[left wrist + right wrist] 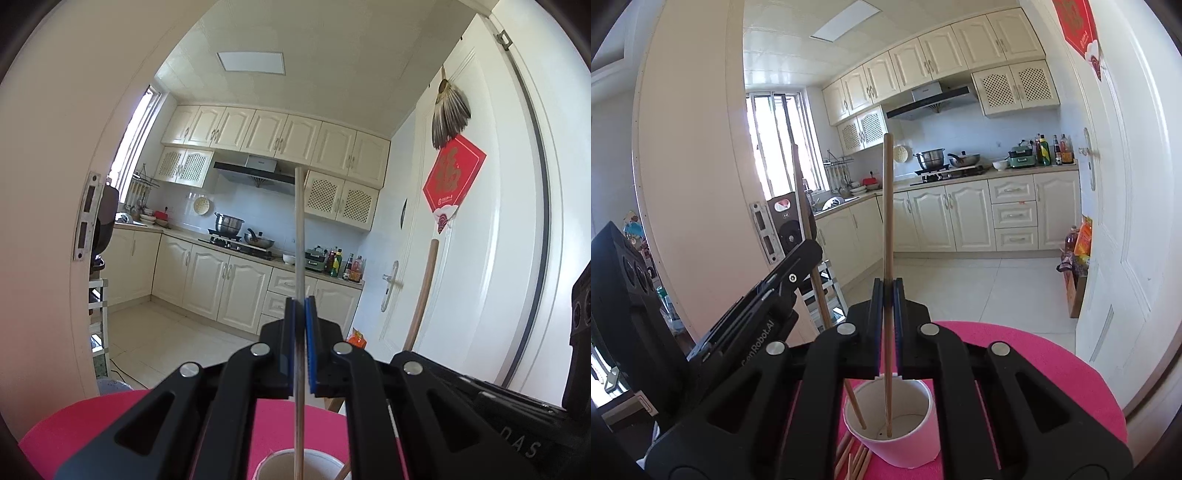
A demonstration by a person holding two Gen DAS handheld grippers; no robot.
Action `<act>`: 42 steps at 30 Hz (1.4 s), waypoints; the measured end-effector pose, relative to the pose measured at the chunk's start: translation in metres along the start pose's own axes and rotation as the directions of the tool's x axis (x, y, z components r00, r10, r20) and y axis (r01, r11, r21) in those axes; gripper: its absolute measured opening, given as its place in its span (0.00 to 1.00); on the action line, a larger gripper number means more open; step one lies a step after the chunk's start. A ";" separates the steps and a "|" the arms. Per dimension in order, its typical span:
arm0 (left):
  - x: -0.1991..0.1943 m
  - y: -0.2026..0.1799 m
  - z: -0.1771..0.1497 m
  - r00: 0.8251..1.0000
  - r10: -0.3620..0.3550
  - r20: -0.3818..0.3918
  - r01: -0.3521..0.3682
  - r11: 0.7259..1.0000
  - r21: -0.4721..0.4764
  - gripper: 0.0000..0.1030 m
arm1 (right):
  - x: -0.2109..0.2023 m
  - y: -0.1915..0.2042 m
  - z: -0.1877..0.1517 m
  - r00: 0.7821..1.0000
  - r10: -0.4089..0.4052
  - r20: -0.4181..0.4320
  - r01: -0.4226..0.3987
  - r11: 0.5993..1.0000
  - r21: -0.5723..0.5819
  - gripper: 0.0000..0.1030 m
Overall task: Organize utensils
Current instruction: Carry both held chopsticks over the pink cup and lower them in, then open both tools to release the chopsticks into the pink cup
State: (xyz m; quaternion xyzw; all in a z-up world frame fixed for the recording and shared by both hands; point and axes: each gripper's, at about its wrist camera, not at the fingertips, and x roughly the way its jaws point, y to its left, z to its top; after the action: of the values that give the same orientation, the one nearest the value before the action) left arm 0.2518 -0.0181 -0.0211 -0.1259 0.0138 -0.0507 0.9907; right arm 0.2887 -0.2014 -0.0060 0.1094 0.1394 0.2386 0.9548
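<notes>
Two black plastic grippers, each clamped on one slim round wooden chopstick: left gripper, right gripper. Right's chopstick stands upright, tip inside white paper cup, lower centre, on pink felt tabletop. Loose chopsticks lie beside cup.

cup: your white paper cup stands upright on pink bench, 6 o'clock | chopstick: wooden, upright, tip down in cup, pointing 12 | second chopstick: leans toward 11 in cup | loose chopsticks: you have them flat at cup's 8 o'clock
</notes>
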 end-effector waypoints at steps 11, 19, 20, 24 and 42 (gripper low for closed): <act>-0.005 0.007 -0.017 0.991 -0.038 -0.126 0.041 0.999 0.015 0.06 | -0.005 0.001 -0.019 1.000 -0.018 -0.014 0.018 1.000 0.003 0.05; -0.012 0.009 -0.019 0.980 -0.029 -0.197 0.041 0.998 0.056 0.29 | -0.006 0.001 -0.026 0.999 -0.038 -0.023 0.038 0.999 0.009 0.06; -0.013 0.010 -0.020 0.977 -0.028 -0.211 0.043 0.997 0.065 0.32 | -0.006 0.001 -0.027 0.999 -0.045 -0.025 0.045 0.999 0.014 0.06; -0.020 0.015 -0.020 0.976 -0.024 -0.217 0.040 0.996 0.074 0.40 | -0.008 0.002 -0.029 0.998 -0.064 -0.024 0.064 0.998 0.029 0.06; -0.076 0.033 0.013 0.989 -0.011 -0.148 0.023 0.997 0.080 0.62 | -0.037 0.016 -0.025 0.989 -0.142 0.036 0.140 0.989 0.043 0.56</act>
State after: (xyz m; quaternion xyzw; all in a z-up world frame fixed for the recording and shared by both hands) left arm 0.1800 0.0243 -0.0159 -0.0812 0.0837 -0.0686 0.9908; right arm 0.2424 -0.2024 -0.0170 0.1230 0.1327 0.1654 0.9695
